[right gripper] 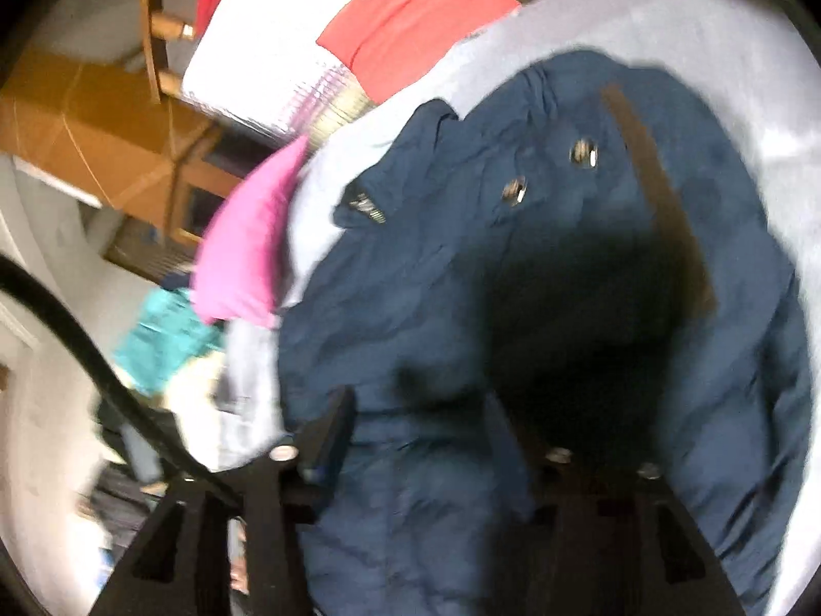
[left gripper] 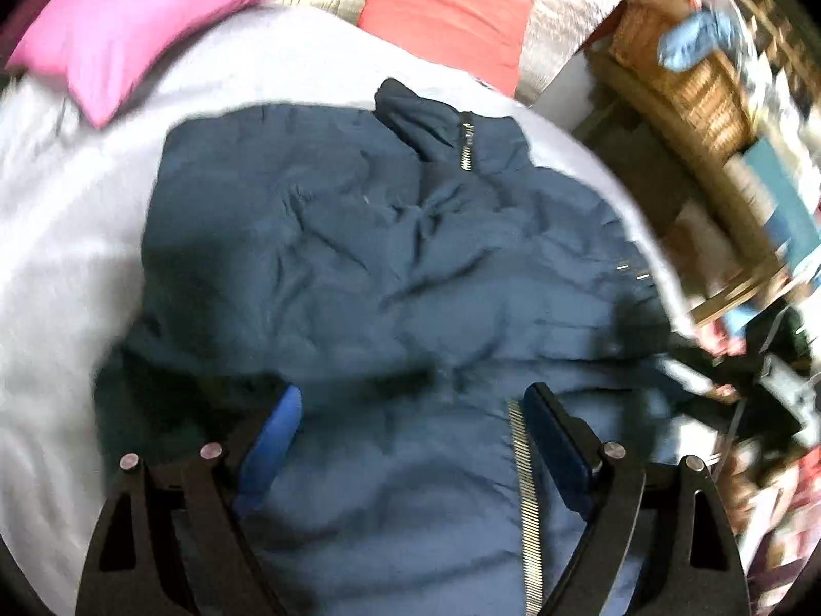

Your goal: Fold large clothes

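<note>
Left gripper (left gripper: 413, 400): jaws wide apart, hovering low over the hem end of the navy jacket (left gripper: 359, 267), nothing pinched; the zipper (left gripper: 523, 482) runs just inside its right-hand finger.

Right gripper (right gripper: 426, 416): also spread, jacket cloth lying between the fingers, but blur and shadow hide whether it touches.

The jacket lies rumpled, collar (left gripper: 441, 118) toward the head of the bed, across the middle of the grey bedsheet (left gripper: 61, 256), one side close to the bed's edge. Pink pillow (left gripper: 128, 20) at the far corner; wicker basket (left gripper: 682, 82) off the bed.

Judgement: a fold is being set up.
- Close each gripper on a hem corner, not mid-panel.
- Catch both layers; slippery shell cloth may slide out.
- Lift both ends evenly toward the collar and keep the zipper straight.
- Watch the side near the bed edge so it does not slip off.
</note>
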Demonstrator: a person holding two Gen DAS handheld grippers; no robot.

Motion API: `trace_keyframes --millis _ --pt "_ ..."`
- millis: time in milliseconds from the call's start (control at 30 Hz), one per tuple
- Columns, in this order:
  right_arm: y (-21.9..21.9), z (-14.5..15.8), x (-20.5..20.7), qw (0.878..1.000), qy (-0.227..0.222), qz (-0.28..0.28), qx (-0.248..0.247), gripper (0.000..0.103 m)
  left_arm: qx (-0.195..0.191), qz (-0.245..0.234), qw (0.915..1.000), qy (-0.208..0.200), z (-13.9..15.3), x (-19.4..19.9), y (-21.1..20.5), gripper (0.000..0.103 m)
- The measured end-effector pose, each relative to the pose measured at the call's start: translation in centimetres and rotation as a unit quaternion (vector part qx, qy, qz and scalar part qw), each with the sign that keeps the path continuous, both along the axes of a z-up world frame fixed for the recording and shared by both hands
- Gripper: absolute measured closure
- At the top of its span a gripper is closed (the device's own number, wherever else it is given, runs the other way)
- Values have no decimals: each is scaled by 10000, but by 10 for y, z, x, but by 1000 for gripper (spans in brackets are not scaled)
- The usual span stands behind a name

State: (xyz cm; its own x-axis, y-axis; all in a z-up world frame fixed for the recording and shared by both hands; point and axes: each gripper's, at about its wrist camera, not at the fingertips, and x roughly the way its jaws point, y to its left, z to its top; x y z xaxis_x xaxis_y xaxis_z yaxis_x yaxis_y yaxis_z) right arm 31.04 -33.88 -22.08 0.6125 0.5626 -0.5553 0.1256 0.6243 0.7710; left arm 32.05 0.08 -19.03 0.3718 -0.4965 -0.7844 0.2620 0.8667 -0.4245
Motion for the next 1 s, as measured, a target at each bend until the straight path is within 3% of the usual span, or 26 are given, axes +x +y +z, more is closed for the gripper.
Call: trace_keyframes --millis 133,267,500,667,767,800,833,900,1000 --pt "15 -17 -3 9968 304 39 738 36 -456 148 9975 511 -12 -1 2 15" --pt "26 -39 0 9918 670 -179 1076 34 -925 582 9896 931 -26 8 12 15" --pt "10 -46 14 9847 318 -907 1456 33 -1821 1398 9665 1150 -43 29 29 15" --pt "-6 -62 18 9683 286 -1359 2074 34 -2252 1670 9518 1240 -51 34 38 15" --pt "-8 -65 17 9676 356 -1491 2007 54 -2464 1776 9433 1340 -57 37 44 16" --pt "-6 -65 18 9714 420 -1512 1781 70 -2502 1814 9414 1354 -59 38 45 18" --pt "-7 -66 18 9747 470 -1505 1585 76 -2503 1834 9409 1353 -58 39 48 20" --pt "-6 -66 18 9762 452 -1523 1477 79 -2459 1905 9404 1373 -59 42 47 41" --pt "0 -49 18 9843 250 -1459 965 84 -2532 1970 9366 1407 -62 43 55 53"
